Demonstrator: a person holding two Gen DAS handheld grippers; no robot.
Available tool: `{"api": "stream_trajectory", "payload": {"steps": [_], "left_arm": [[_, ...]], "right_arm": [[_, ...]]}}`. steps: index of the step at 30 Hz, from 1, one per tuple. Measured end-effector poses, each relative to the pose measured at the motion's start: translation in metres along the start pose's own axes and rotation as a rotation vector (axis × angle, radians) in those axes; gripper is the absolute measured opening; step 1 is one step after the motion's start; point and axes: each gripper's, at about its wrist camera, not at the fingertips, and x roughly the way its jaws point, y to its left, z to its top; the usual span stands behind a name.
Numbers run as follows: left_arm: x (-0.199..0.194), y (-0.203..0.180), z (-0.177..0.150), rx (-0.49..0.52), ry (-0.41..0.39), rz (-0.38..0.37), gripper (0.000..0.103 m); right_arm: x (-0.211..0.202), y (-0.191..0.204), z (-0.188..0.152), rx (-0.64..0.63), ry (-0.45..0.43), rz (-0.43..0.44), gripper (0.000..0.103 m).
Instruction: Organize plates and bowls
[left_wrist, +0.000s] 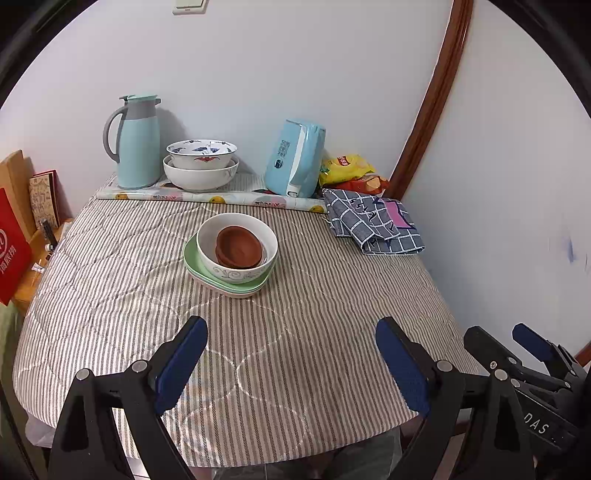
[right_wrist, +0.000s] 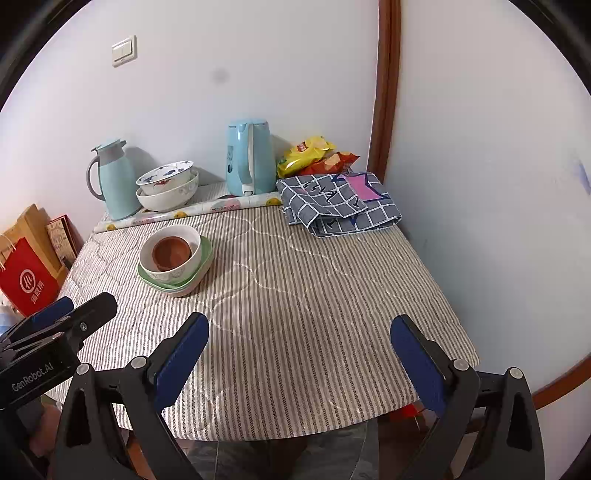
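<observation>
Hovering over the near edge of the striped table, both grippers stand wide open and hold nothing.

Left gripper and right gripper have bare cloth between their blue pads. At about 11 o'clock from the left one sits a stack: brown dishes, probably two, inside a white bowl on green plates. Farther back, near 11 o'clock, a patterned bowl nests in a larger white bowl beside the thermos jug.
</observation>
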Motion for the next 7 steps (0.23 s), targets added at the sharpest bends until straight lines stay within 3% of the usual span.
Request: {"api": "stream_trajectory", "payload": {"steps": [7], "left_arm": [[0.0044,-0.0036,-0.0004,0.007,0.001,-0.005,0.093]], "right_arm": [[0.0013,0.0006,-0.0004,-0.002,-0.003,0.006,0.098]]}}
